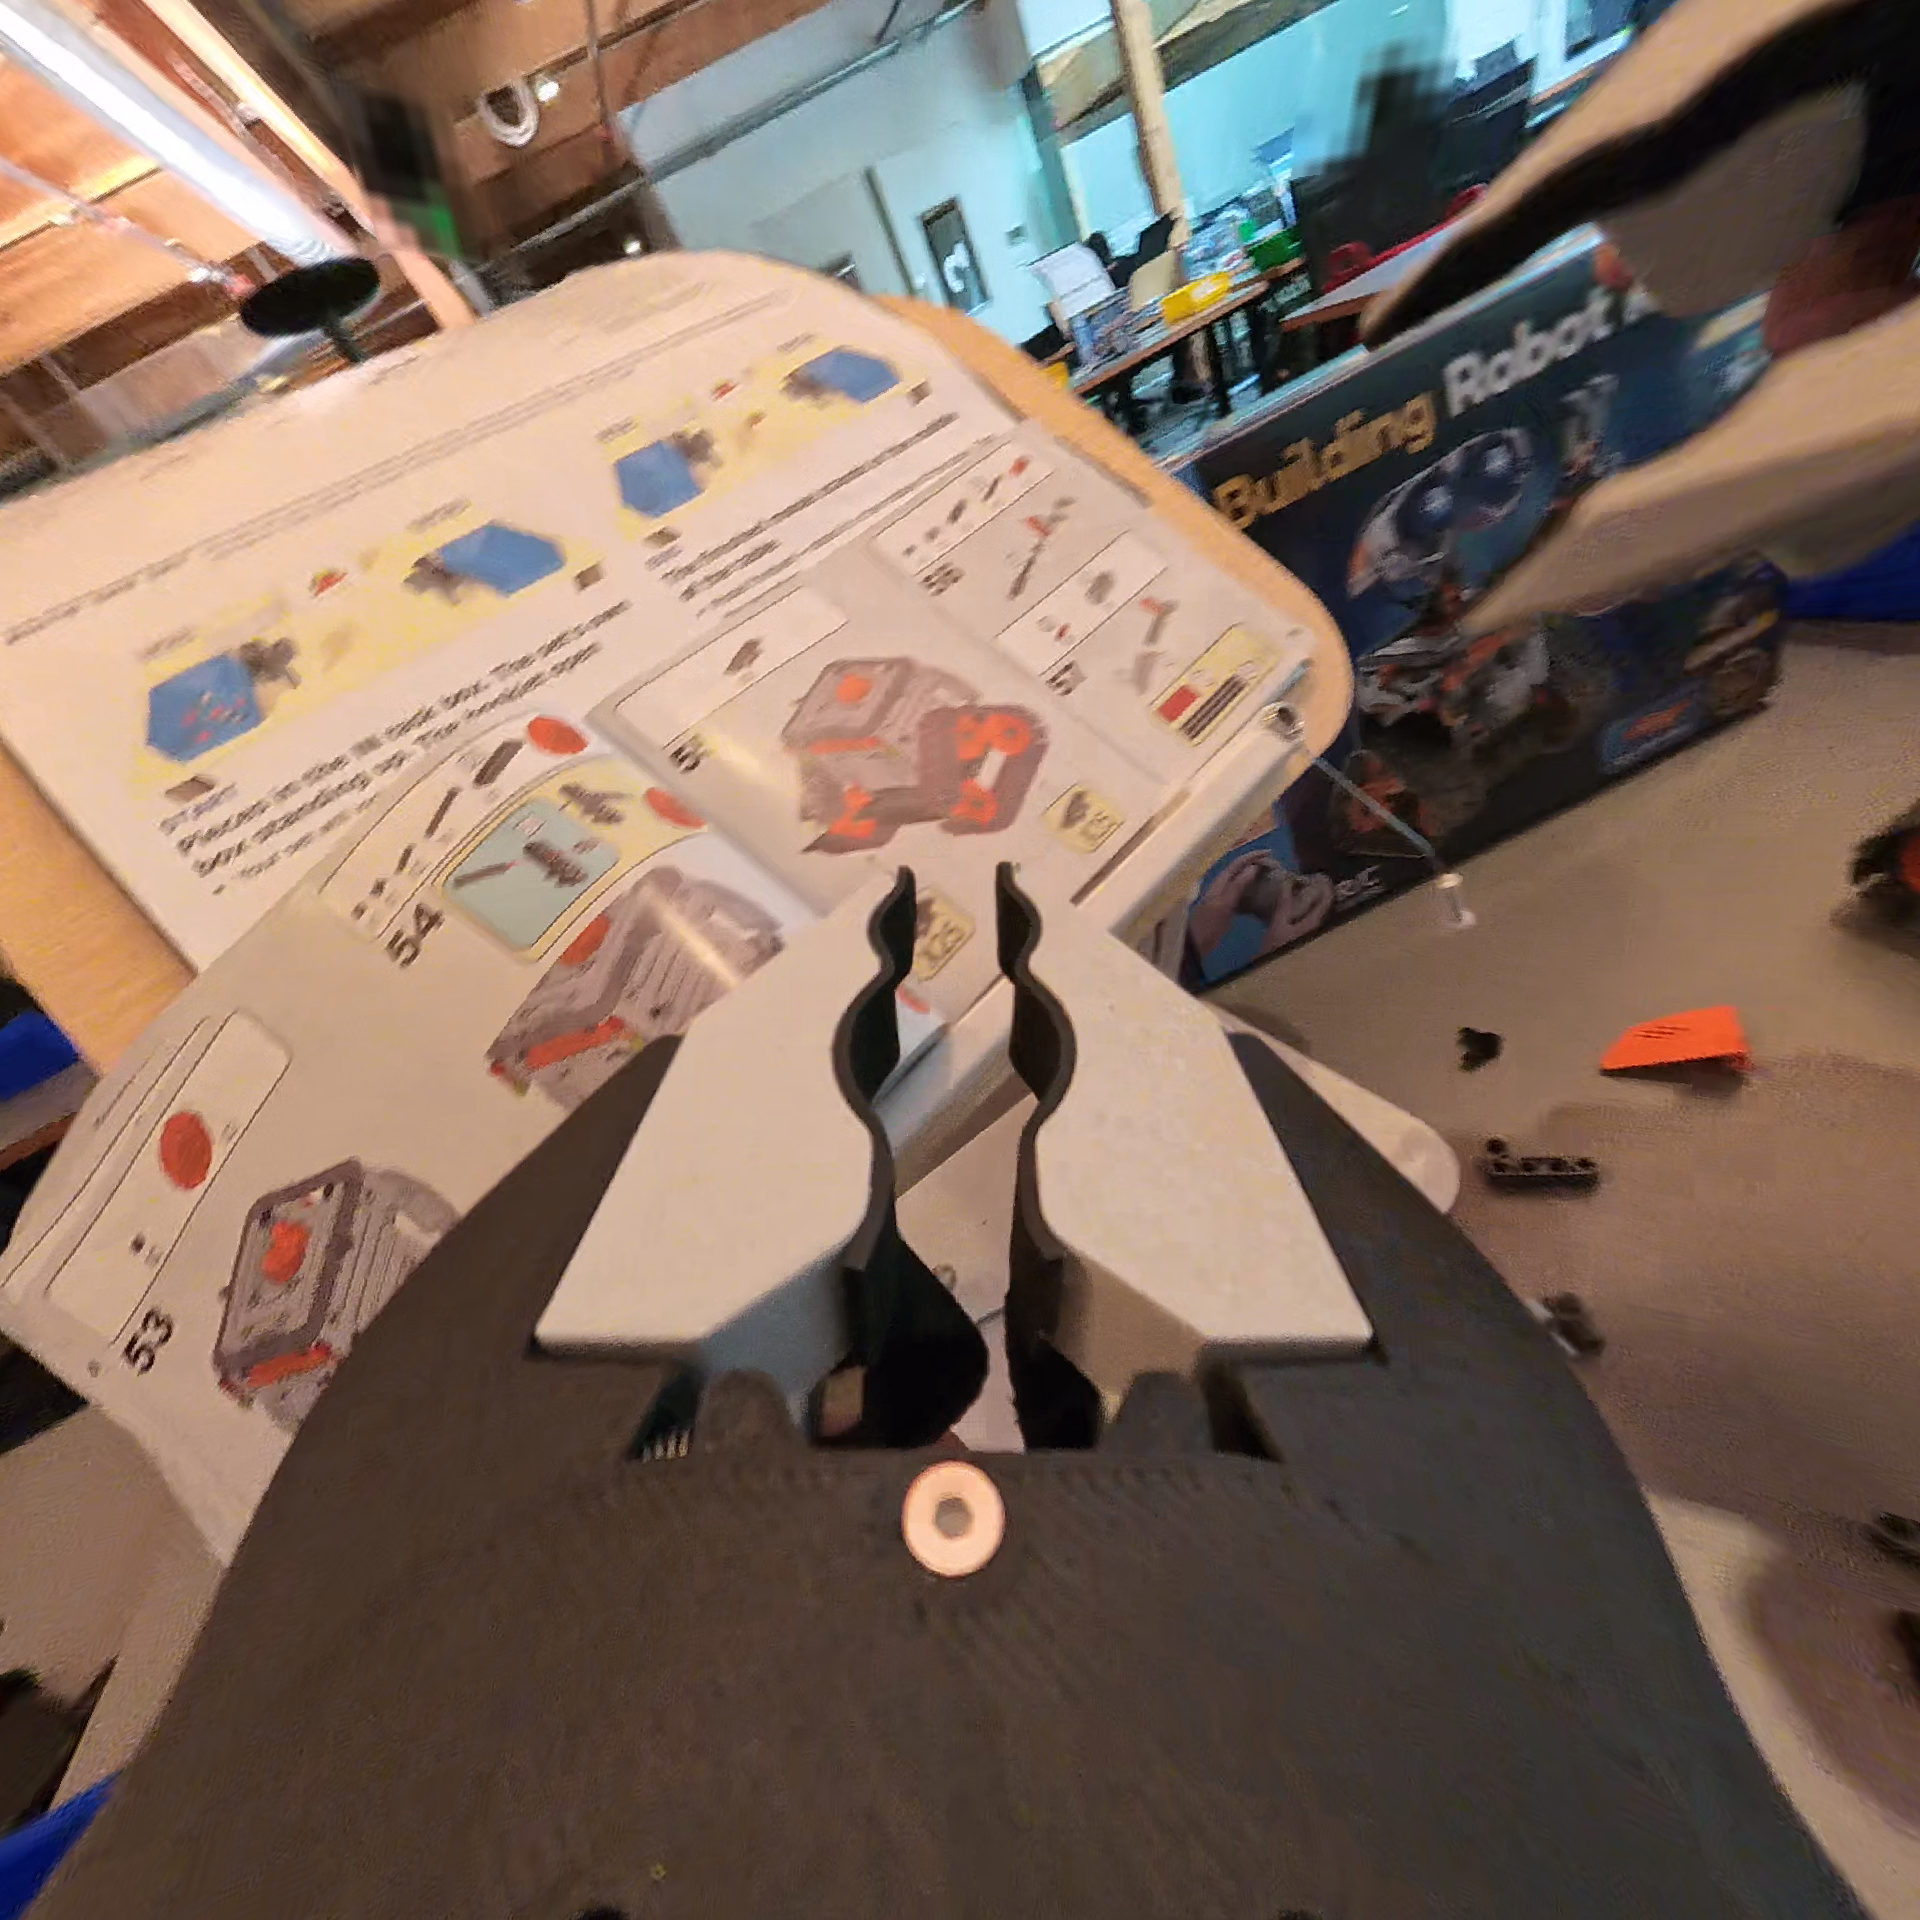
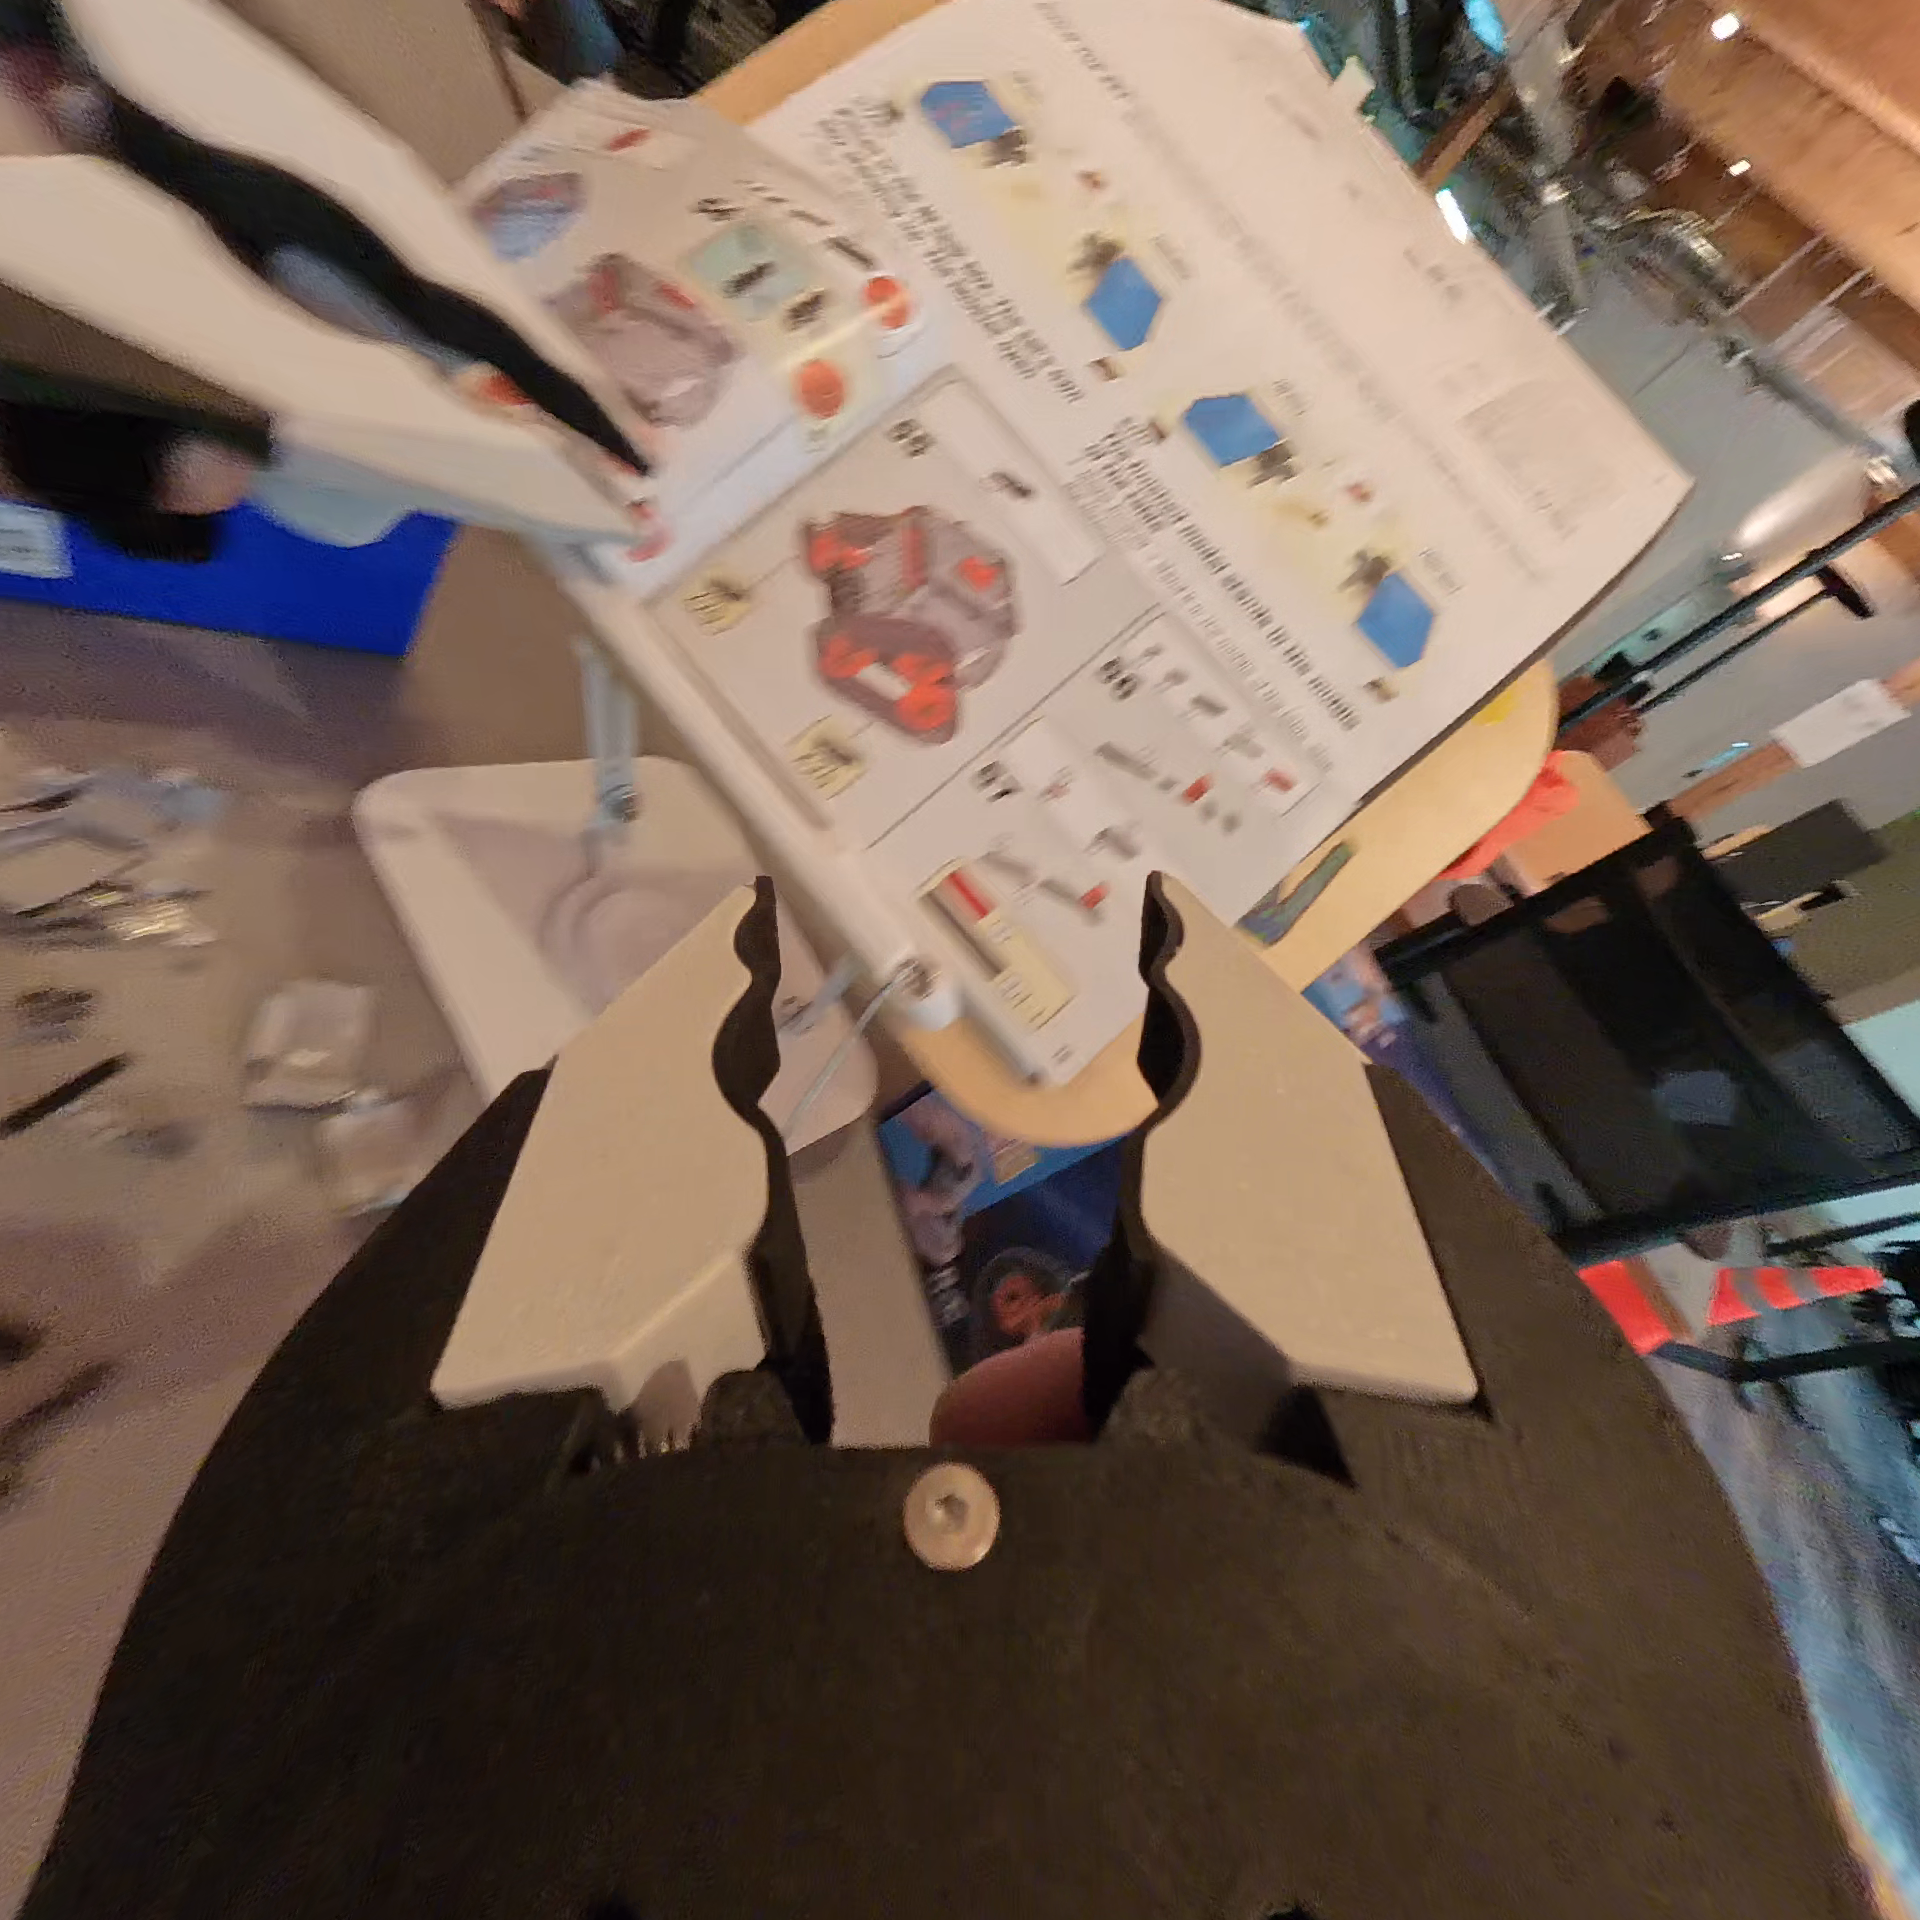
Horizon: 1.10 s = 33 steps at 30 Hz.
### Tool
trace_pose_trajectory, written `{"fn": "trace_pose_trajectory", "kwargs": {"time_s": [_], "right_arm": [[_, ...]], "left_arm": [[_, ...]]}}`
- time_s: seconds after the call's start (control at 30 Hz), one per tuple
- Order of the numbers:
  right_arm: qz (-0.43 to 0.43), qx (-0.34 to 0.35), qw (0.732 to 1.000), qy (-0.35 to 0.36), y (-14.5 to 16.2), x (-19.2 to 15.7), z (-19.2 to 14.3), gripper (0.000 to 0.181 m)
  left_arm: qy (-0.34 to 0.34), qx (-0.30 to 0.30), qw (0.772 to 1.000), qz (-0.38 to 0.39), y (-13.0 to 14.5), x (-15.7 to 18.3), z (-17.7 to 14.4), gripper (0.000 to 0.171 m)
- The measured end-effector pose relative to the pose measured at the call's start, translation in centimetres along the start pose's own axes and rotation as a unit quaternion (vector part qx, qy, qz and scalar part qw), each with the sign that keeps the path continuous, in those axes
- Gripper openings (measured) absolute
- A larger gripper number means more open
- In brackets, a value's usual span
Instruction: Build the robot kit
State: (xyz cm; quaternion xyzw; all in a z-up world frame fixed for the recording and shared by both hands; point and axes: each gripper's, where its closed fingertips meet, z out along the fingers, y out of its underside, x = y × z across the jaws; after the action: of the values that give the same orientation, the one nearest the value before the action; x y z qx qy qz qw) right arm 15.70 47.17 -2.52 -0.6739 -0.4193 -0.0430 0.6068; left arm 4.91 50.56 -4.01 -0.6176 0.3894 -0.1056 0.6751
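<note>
Warm indoor light, heavy motion blur, fisheye edges.

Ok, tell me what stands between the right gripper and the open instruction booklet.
Nothing visible does. The right gripper has its jaws open, and the instruction booklet on its wooden stand shows straight ahead between them. The left gripper is off to the side, at the booklet's left page.

A propped instruction booklet is blocking the left gripper at twelve o'clock; a toy box is standing at two o'clock; bare table is lying open at three o'clock.
</note>
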Motion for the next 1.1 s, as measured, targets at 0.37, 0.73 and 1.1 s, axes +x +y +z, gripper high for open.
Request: {"fn": "trace_pose_trajectory", "kwargs": {"time_s": [0.37, 0.73, 1.1], "right_arm": [[-0.006, -0.040, 0.999, -0.003, 1.6, 7.6, 9.8, 0.085], [0.009, -0.029, 0.999, -0.044, 1.7, 6.4, 10.0, 0.052], [0.011, -0.024, 0.999, -0.039, 1.7, 7.6, 10.0, 0.069]], "left_arm": [[-0.046, -0.018, 0.995, -0.085, 3.0, -2.3, 0.7, 0.007], [-0.038, -0.014, 0.995, -0.096, 3.0, -1.9, 0.7, 0.011], [-0.035, -0.013, 0.995, -0.093, 3.0, -1.8, 0.7, 0.011]]}}
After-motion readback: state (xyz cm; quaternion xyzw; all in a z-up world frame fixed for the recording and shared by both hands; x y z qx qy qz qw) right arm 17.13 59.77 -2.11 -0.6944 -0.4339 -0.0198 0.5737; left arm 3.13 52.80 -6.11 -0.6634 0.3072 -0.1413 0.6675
